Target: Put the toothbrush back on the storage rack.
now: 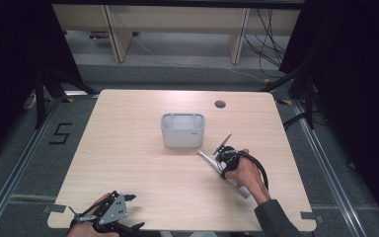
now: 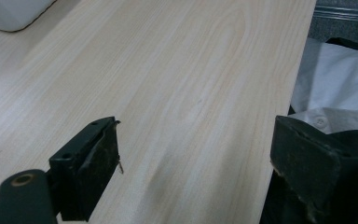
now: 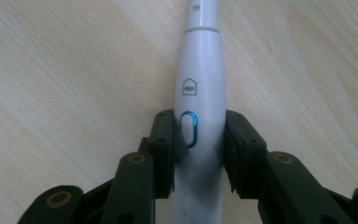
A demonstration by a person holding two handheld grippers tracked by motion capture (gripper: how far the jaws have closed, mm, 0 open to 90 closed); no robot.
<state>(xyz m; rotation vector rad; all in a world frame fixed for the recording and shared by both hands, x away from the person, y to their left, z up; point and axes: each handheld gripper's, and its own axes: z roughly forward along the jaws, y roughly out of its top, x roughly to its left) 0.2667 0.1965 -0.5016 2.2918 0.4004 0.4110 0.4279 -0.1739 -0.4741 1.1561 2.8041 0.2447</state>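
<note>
A white electric toothbrush handle with a blue-ringed button lies on the wooden table, right of centre in the high view. My right gripper is shut on the handle at the button, one jaw pressed on each side; in the high view it sits just right of the white bin. My left gripper is open with bare tabletop between its jaws, held near the front left edge of the table.
A white rectangular bin stands at the table's centre, its corner at the top left of the left gripper view. A round cable hole lies behind it. White and dark cloth hangs off the table's near edge.
</note>
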